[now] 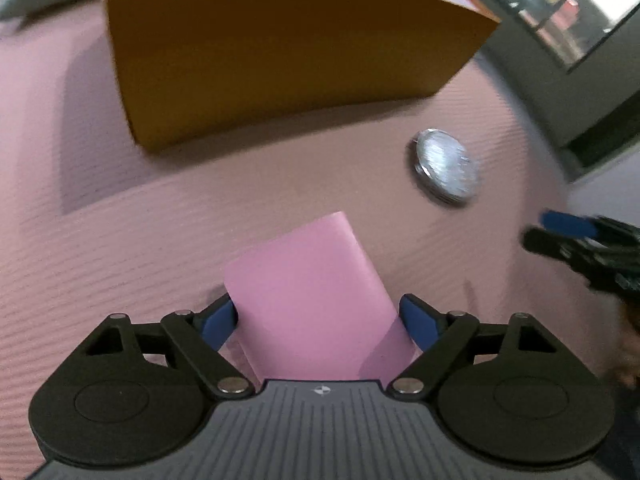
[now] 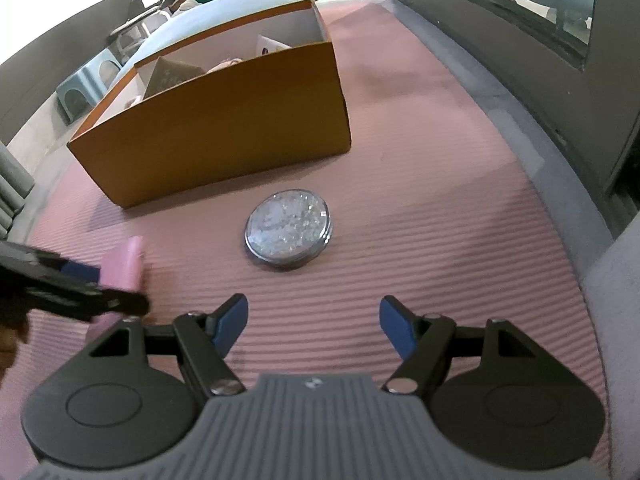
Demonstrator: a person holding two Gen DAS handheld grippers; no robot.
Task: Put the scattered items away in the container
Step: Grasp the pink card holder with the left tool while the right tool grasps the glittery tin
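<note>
My left gripper [image 1: 318,320] is shut on a flat pink box [image 1: 316,300], held just above the pink mat; it also shows in the right wrist view [image 2: 122,268]. The orange cardboard box [image 1: 280,60] stands ahead of it, with several items inside. A round silver glittery case [image 2: 288,228] lies on the mat in front of the orange box [image 2: 224,136], ahead of my right gripper [image 2: 314,326], which is open and empty. The case also shows in the left wrist view [image 1: 444,170], to the right, with the right gripper's fingers [image 1: 568,232] beyond it.
The ribbed pink mat [image 2: 440,240] covers the floor. A dark wall with windows [image 2: 520,40] runs along the right. A pale blue cushion [image 2: 224,12] and small stools [image 2: 88,84] sit behind the box.
</note>
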